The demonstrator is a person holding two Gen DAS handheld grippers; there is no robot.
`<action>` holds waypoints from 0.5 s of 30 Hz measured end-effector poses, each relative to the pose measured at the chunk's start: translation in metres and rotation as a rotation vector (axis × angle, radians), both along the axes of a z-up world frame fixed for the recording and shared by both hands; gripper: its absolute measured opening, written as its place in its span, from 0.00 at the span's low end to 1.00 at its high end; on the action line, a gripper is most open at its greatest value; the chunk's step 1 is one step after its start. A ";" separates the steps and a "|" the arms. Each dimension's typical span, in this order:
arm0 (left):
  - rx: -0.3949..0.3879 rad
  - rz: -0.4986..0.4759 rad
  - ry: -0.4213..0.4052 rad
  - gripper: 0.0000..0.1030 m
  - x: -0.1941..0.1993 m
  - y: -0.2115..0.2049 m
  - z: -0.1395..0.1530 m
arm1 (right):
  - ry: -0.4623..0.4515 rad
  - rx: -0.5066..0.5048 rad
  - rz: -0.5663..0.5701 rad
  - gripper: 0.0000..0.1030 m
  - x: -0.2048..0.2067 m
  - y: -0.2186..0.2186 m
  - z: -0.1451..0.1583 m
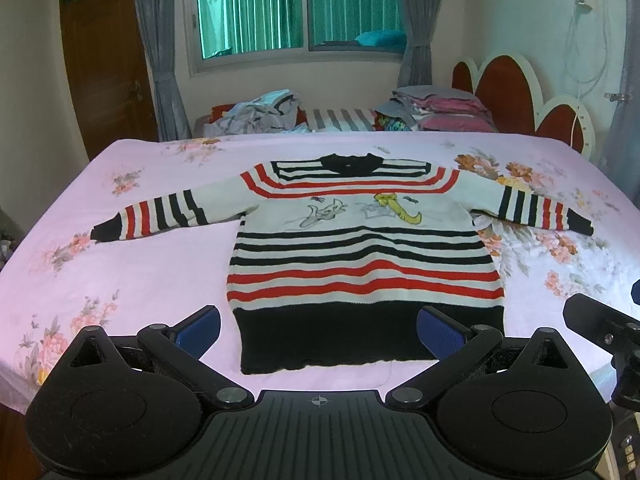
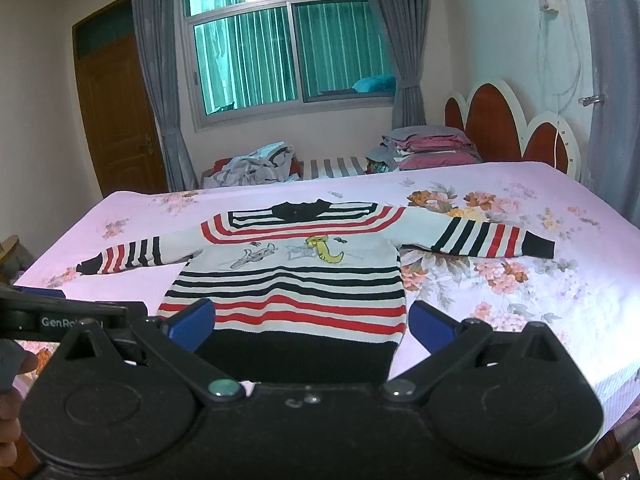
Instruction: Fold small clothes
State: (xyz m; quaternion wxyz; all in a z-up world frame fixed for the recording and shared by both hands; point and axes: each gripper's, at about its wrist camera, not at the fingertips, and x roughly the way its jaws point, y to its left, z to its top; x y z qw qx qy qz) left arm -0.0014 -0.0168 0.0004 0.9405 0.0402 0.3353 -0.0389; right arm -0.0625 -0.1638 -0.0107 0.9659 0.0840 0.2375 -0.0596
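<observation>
In the left wrist view, a small knitted sweater with black, red and white stripes (image 1: 360, 248) is seen spread flat on the pink floral bedsheet (image 1: 120, 264), sleeves outstretched; no fold is made. The left gripper (image 1: 318, 328) is held with jaws spread, empty. In the right wrist view, the right gripper (image 2: 310, 322) is likewise held wide and empty above the hem.

A striped sweater (image 1: 360, 248) lies flat, front up, sleeves spread, on the floral bedsheet (image 1: 120, 248).
</observation>
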 end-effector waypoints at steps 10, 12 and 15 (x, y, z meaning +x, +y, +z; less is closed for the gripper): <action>-0.004 0.009 0.014 1.00 0.008 0.005 -0.005 | 0.019 0.007 -0.005 1.00 0.008 0.002 -0.003; -0.002 0.011 0.019 1.00 0.011 0.007 -0.006 | 0.023 0.008 -0.006 1.00 0.010 0.001 -0.004; -0.004 0.016 0.028 1.00 0.017 0.010 -0.009 | 0.029 0.007 -0.005 1.00 0.015 0.002 -0.005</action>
